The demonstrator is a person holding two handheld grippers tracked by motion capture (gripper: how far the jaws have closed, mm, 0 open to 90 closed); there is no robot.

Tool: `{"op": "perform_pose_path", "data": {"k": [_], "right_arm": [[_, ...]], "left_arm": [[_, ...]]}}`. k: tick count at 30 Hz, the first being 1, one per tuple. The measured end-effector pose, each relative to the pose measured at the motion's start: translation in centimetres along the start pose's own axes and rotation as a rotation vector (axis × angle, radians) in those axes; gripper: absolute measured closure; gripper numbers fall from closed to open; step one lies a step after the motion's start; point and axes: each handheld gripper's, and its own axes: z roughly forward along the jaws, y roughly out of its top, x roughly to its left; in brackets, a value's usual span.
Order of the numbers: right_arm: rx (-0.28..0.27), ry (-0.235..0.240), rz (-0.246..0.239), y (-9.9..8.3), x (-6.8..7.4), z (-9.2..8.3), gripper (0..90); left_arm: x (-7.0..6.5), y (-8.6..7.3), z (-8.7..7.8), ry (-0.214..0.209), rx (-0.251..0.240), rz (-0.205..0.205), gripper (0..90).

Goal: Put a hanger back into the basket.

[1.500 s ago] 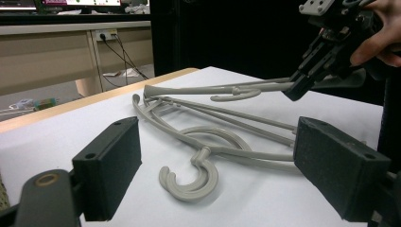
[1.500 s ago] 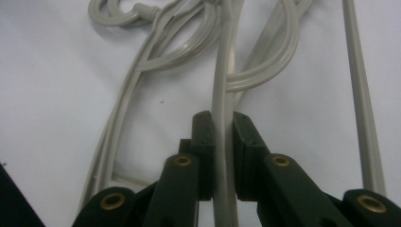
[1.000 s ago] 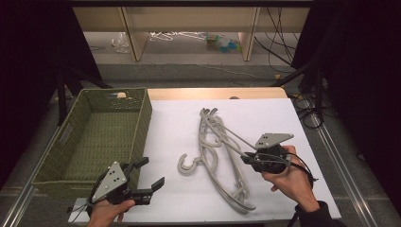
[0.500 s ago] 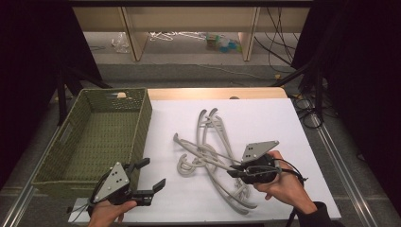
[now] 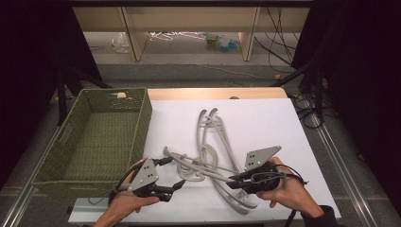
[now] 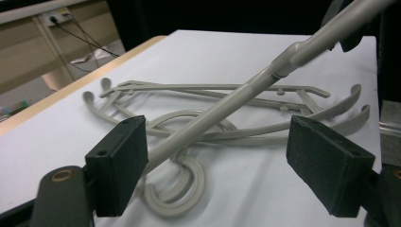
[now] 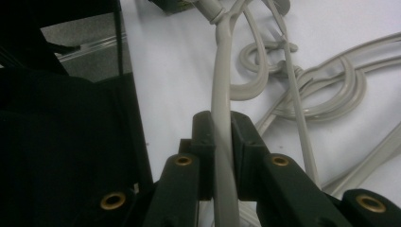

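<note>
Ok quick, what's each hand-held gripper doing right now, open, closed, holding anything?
Left hand-held gripper: open, jaws just closing in, a grey hanger arm between them, unpressed.
Right hand-held gripper: shut on that grey hanger.

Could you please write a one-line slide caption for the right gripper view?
Right gripper, jaws shut on a grey plastic hanger held above more tangled hangers on the white table.

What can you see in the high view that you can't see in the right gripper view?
The high view alone gives the green woven basket left of the white sheet, the left gripper and both hands. The right gripper view alone gives a close look at the right gripper, its jaws clamped on a grey hanger arm. Both give the tangled grey hangers lying on the white table surface.
</note>
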Motion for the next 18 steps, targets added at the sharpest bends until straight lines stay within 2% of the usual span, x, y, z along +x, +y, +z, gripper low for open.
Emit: {"op": "perform_pose_path", "data": {"k": [1,3,4,5,8,9,10,11,12,13,14,15,16,18], "right_arm": [[-0.001,0.004,-0.008,0.0,0.0,0.0,82.2],[-0.005,0.008,-0.007,0.0,0.2,0.0,82.2],[-0.003,0.018,-0.016,0.0,0.3,0.0,82.1],[-0.003,0.018,-0.016,0.0,0.3,0.0,82.1],[0.001,0.04,-0.023,0.0,0.6,0.0,82.1],[0.001,0.047,-0.027,0.0,0.7,0.0,82.1],[0.001,0.047,-0.027,0.0,0.7,0.0,82.1],[-0.001,0.052,-0.03,0.0,0.7,0.0,82.1],[-0.005,0.059,-0.029,0.0,0.8,0.0,82.1],[-0.005,0.059,-0.029,0.0,0.8,0.0,82.1],[-0.006,0.062,-0.03,0.0,0.9,0.0,82.1],[-0.01,0.067,-0.036,-0.1,0.9,0.0,82.1],[-0.01,0.067,-0.036,-0.1,0.9,0.0,82.1],[-0.011,0.078,-0.036,-0.1,0.8,0.1,82.1]], "left_arm": [[0.0,0.0,0.0,0.0,0.0,0.0,22.5],[0.0,0.3,0.8,-0.016,0.033,0.016,24.4],[-0.1,0.5,1.2,-0.039,0.064,0.029,26.1],[-0.1,0.5,1.2,-0.039,0.064,0.029,26.3],[-0.1,0.8,1.8,-0.064,0.101,0.068,28.3],[-0.1,0.9,1.9,-0.081,0.118,0.091,33.9],[-0.1,0.9,1.9,-0.081,0.118,0.091,34.4],[0.0,1.0,2.1,-0.086,0.129,0.11,34.4],[0.0,1.0,2.3,-0.107,0.141,0.128,39.6],[0.0,1.0,2.3,-0.107,0.141,0.128,40.7],[0.0,1.1,2.5,-0.124,0.145,0.15,40.7],[0.0,1.1,2.6,-0.13,0.145,0.153,45.8],[0.0,1.2,2.7,-0.145,0.147,0.163,45.8],[0.0,1.3,2.9,-0.173,0.154,0.19,51.7]]}}
